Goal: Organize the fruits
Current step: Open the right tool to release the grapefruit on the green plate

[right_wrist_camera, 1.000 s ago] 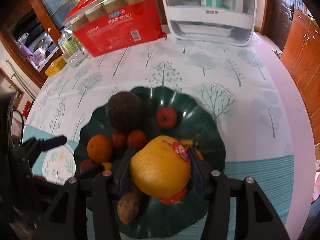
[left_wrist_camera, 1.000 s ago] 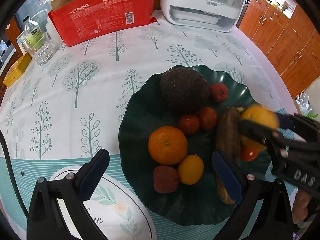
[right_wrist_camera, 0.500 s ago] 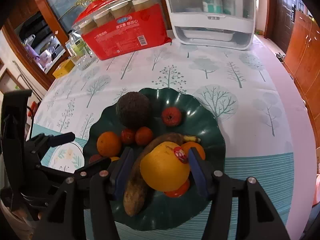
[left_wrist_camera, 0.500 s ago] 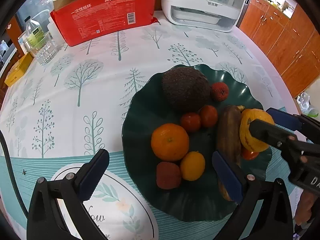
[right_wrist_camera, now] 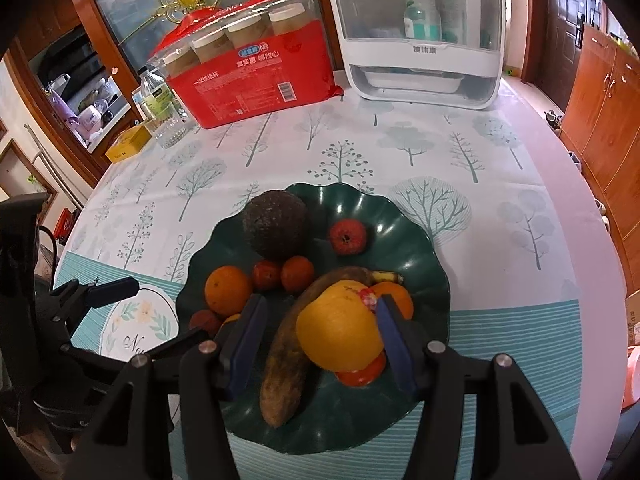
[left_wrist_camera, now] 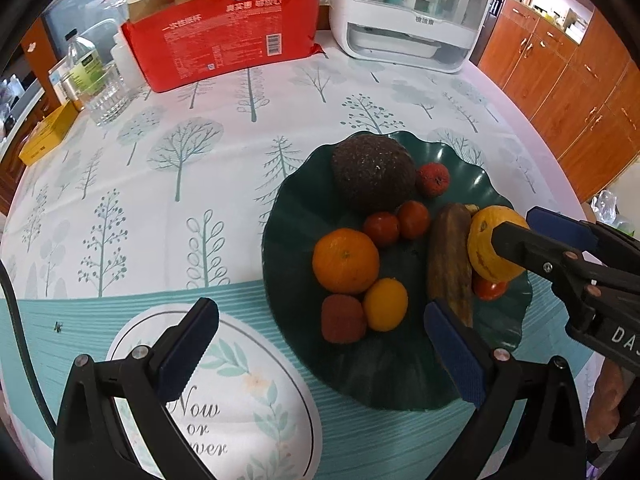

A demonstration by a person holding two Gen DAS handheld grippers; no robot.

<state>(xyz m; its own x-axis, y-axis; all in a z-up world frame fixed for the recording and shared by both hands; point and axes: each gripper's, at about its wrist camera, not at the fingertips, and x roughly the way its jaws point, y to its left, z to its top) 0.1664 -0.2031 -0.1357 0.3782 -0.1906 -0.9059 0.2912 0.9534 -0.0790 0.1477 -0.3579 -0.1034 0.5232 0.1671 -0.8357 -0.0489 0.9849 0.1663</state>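
Observation:
A dark green wavy plate [left_wrist_camera: 304, 240] [right_wrist_camera: 420, 248] holds a dark avocado [left_wrist_camera: 372, 172], an orange [left_wrist_camera: 346, 260], small red fruits and a brown banana [left_wrist_camera: 448, 256] [right_wrist_camera: 288, 356]. A yellow fruit [left_wrist_camera: 486, 240] [right_wrist_camera: 340, 332] with a sticker rests on a red fruit beside the banana. My right gripper [right_wrist_camera: 320, 302] [left_wrist_camera: 516, 224] is open around it; the left pad stands clear of it and the right pad is close beside it. Over the plate's near edge my left gripper [left_wrist_camera: 320, 306] stands open and holds nothing.
A red pack of paper cups [left_wrist_camera: 236, 44] and a white appliance [left_wrist_camera: 404, 20] stand at the back of the table. A glass [left_wrist_camera: 106, 96], a bottle and a yellow box [left_wrist_camera: 48, 134] sit at the far left. Wooden cabinets [left_wrist_camera: 580, 92] line the right.
The right gripper's jaws have come off the yellow fruit, which now rests on the plate beside the banana. Both grippers have drawn back and up a little.

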